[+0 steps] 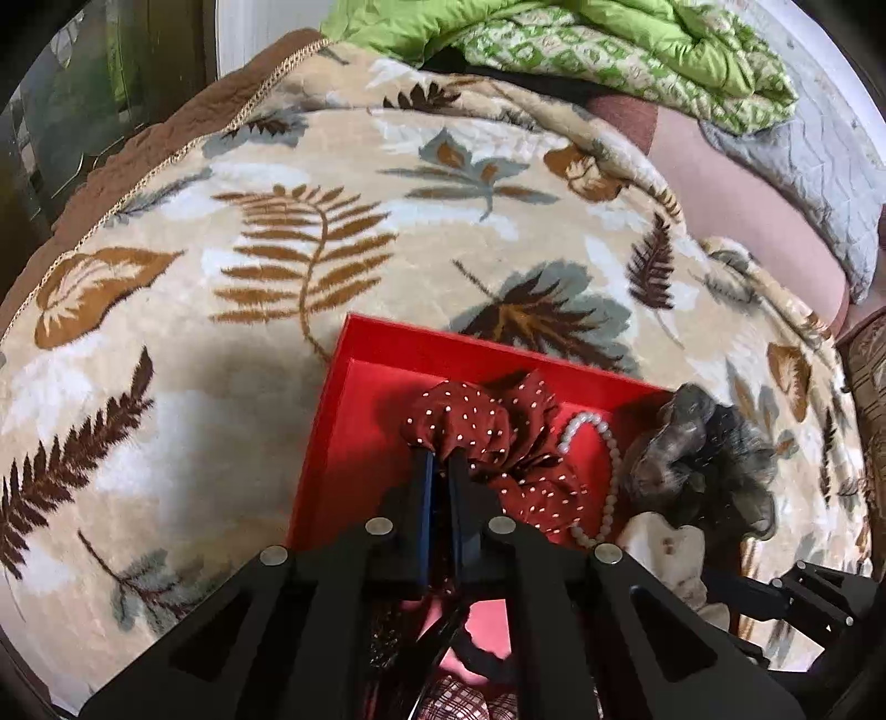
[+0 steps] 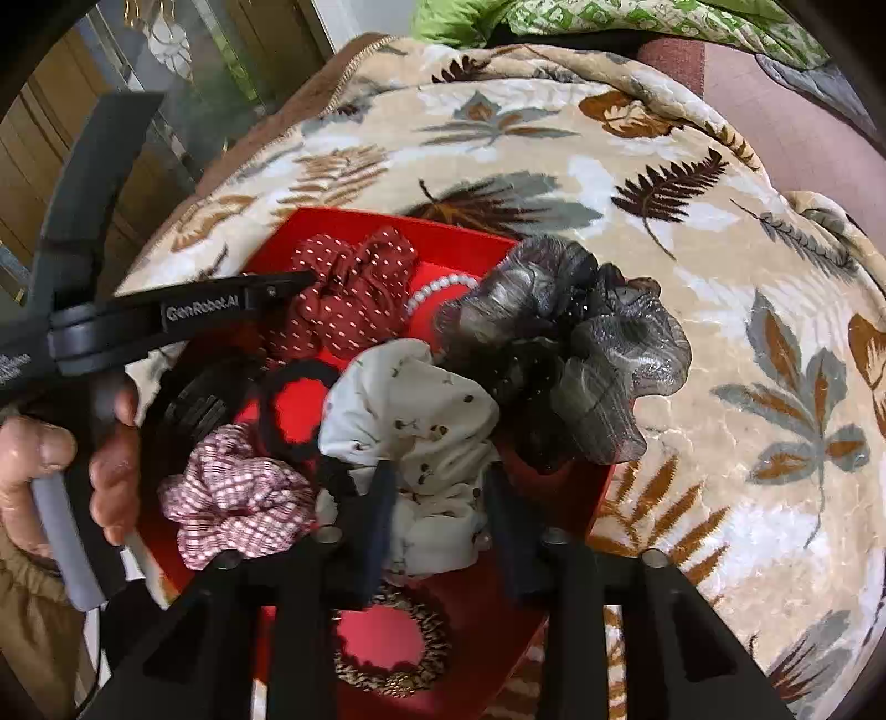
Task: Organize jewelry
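A red tray [image 1: 354, 410] [image 2: 459, 615] lies on a leaf-patterned blanket. My left gripper [image 1: 440, 459] [image 2: 307, 279] is shut on a dark red dotted scrunchie [image 1: 470, 421] [image 2: 343, 288] over the tray's far part. A white bead bracelet [image 1: 606, 459] [image 2: 440, 288] lies beside it. My right gripper [image 2: 437, 471] is open around a white printed scrunchie [image 2: 410, 410] [image 1: 659, 545]. A grey sheer scrunchie [image 2: 576, 338] [image 1: 698, 459] drapes over the tray's right rim. A pink checked scrunchie [image 2: 238, 493], a black hair tie [image 2: 266, 404] and a leopard-print scrunchie [image 2: 387, 642] lie in the tray.
The blanket [image 1: 277, 232] [image 2: 720, 332] spreads around the tray. A green quilt [image 1: 609, 50] is bunched at the far side. The bed's left edge [image 1: 111, 166] drops off beside wooden furniture [image 2: 61, 138]. The person's hand [image 2: 55, 459] holds the left gripper's handle.
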`<state>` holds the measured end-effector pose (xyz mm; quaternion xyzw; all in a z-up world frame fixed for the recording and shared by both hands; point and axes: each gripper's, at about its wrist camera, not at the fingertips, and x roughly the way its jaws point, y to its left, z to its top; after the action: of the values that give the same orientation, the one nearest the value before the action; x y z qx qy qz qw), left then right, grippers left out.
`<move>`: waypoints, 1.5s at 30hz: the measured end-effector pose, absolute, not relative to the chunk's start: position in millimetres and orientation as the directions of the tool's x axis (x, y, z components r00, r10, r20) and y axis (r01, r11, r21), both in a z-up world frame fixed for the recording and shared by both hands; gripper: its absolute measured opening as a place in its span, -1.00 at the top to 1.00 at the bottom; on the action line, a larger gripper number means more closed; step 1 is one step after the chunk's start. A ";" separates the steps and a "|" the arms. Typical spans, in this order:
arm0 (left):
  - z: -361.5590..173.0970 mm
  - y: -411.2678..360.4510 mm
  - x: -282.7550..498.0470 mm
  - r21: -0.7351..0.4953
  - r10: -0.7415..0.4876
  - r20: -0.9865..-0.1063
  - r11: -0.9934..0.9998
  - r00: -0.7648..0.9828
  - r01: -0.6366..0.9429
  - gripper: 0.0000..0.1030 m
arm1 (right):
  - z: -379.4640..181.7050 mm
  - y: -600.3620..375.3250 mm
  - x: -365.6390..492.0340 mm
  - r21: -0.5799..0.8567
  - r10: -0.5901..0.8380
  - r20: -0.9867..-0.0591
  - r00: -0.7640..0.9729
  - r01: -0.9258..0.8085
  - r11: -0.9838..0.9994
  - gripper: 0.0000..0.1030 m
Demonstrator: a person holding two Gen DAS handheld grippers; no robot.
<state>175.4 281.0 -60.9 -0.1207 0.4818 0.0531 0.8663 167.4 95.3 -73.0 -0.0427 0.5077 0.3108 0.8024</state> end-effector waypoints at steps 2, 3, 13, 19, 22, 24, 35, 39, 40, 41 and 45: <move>-53.9 282.4 175.1 -0.161 -0.024 -0.837 0.965 0.546 -0.205 0.91 | -60.5 89.3 159.0 0.279 0.500 -0.805 0.320 -0.541 0.794 0.33; -49.2 282.8 174.6 -0.167 -0.026 -0.829 0.965 0.559 -0.202 0.91 | -57.5 88.6 155.2 0.289 0.513 -0.796 0.321 -0.543 0.788 0.28; -61.5 277.6 182.9 -0.111 0.011 -0.852 0.973 0.524 -0.201 0.91 | -80.4 107.2 139.2 0.221 0.450 -0.843 0.293 -0.575 0.788 0.53; -68.1 282.6 186.5 -0.107 0.028 -0.867 0.964 0.497 -0.241 0.86 | -89.0 108.8 166.4 0.212 0.409 -0.870 0.274 -0.540 0.814 0.56; -53.8 285.7 176.7 -0.140 0.010 -0.853 0.959 0.522 -0.247 0.35 | -81.4 103.6 159.6 0.257 0.457 -0.851 0.259 -0.552 0.793 0.54; -39.1 286.8 166.2 -0.149 0.015 -0.834 0.956 0.551 -0.252 0.13 | -74.2 99.9 151.8 0.274 0.479 -0.839 0.259 -0.560 0.782 0.26; -41.5 277.2 105.6 -0.148 0.036 -0.822 0.950 0.569 -0.273 -0.02 | -78.3 115.5 128.1 0.127 0.399 -0.849 0.347 -0.598 0.791 0.13; -63.6 265.4 103.2 -0.093 0.059 -0.853 0.960 0.518 -0.263 -0.02 | -90.2 118.5 139.7 0.121 0.373 -0.867 0.331 -0.586 0.801 0.13; -65.1 262.9 103.6 -0.076 0.070 -0.856 0.963 0.512 -0.259 -0.02 | -86.7 116.3 140.4 0.127 0.378 -0.865 0.331 -0.584 0.802 0.13; -64.3 260.7 103.4 -0.065 0.078 -0.856 0.965 0.511 -0.256 -0.02 | -82.9 114.4 139.3 0.136 0.389 -0.859 0.334 -0.583 0.801 0.13; -44.5 255.8 91.6 -0.071 0.085 -0.822 0.966 0.563 -0.248 -0.02 | -56.5 101.5 127.1 0.134 0.420 -0.823 0.383 -0.588 0.798 0.12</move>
<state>91.6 255.8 -44.5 -0.0894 0.4576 0.0947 0.8795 127.1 101.5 -56.5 -0.0904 0.4643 0.3048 0.8266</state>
